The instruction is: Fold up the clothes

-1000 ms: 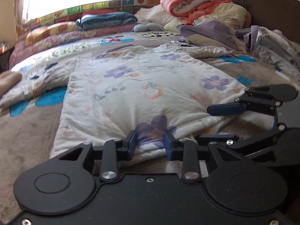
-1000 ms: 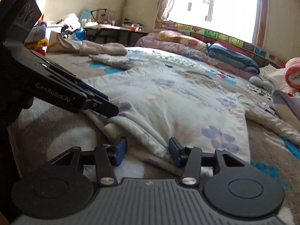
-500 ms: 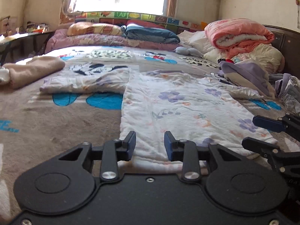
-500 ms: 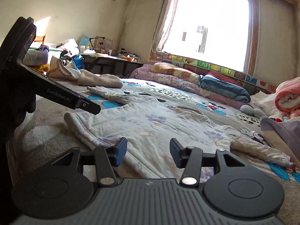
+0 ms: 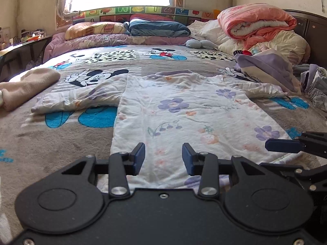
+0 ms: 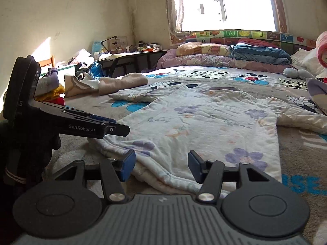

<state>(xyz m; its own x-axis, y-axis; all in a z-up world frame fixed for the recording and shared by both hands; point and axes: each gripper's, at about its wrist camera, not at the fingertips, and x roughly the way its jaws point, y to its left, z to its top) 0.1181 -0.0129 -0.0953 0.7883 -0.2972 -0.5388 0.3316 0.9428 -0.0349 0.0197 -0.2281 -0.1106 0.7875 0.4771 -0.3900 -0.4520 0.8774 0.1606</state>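
Both tongs were seen apart-jawed with nothing pinched: left gripper (image 5: 163, 156) and right gripper (image 6: 160, 166) had just been widening, hem cloth lying below the gaps, not pressed by the pads. Floral shirt (image 5: 184, 118) was spread flat on the bed blanket (image 5: 40, 143), collar toward 12 o'clock, sleeves out at 10 and 2 o'clock, hem at 6, likely laid so for folding. Hem was judged released after smoothing; sleeves not yet folded.

The garment (image 5: 184, 118) lies spread on the bed (image 5: 51, 143), before the pillows (image 5: 96, 29).
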